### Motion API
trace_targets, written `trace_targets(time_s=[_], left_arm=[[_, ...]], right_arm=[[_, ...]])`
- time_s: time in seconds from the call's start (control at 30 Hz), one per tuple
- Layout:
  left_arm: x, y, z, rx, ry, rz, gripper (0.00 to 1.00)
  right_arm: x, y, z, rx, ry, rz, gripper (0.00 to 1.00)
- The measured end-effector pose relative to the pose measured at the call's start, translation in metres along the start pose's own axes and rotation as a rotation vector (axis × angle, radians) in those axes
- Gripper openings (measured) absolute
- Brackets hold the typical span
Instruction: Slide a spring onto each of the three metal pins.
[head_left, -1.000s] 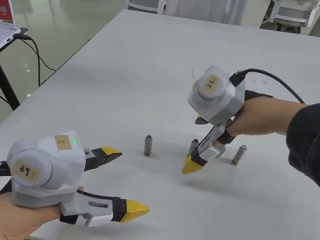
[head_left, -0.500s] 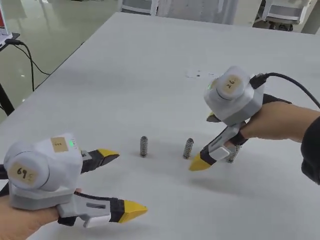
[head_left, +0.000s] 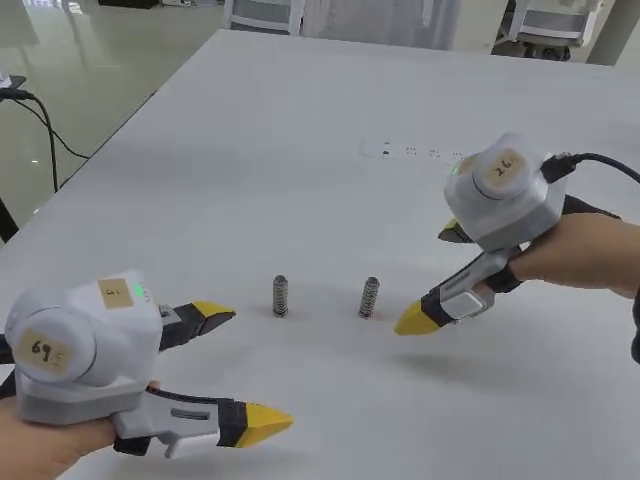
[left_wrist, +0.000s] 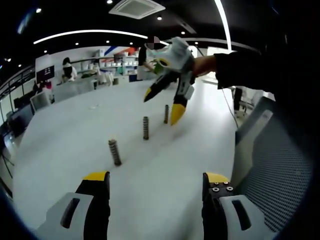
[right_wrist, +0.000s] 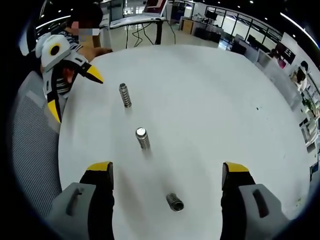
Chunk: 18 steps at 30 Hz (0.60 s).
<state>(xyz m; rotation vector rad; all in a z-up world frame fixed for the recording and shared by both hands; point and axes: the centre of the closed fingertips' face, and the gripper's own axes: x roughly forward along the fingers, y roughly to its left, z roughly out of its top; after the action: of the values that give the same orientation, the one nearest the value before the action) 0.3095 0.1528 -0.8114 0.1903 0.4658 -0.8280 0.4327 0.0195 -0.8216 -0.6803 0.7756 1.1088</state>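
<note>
Both sets fingers (head_left: 262, 422) spread; left gripper (head_left: 255, 366) low, right gripper (head_left: 424, 278) angled down near springs (head_left: 369, 297).

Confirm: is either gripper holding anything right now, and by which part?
Nothing is held. The left gripper and right gripper both have jaws wide open and empty. The springs stand on the table, clear of the jaws.

So the left tool (head_left: 250, 367) and right tool (head_left: 430, 278) are pale grey, black jaws, yellow tips. Left one's sticker (head_left: 47, 350) says 69; black cable (head_left: 600, 165) and dark sleeve (left_wrist: 240, 70) behind the right tool.
</note>
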Motion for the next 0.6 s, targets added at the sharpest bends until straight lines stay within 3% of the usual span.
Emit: trace_targets(time_s=[0.6], left_arm=[[0.005, -0.002, 0.004, 0.018, 0.012, -0.026, 0.71]], right_arm=[[-0.023, -0.003, -0.029, 0.104, -0.065, -0.077, 0.91]])
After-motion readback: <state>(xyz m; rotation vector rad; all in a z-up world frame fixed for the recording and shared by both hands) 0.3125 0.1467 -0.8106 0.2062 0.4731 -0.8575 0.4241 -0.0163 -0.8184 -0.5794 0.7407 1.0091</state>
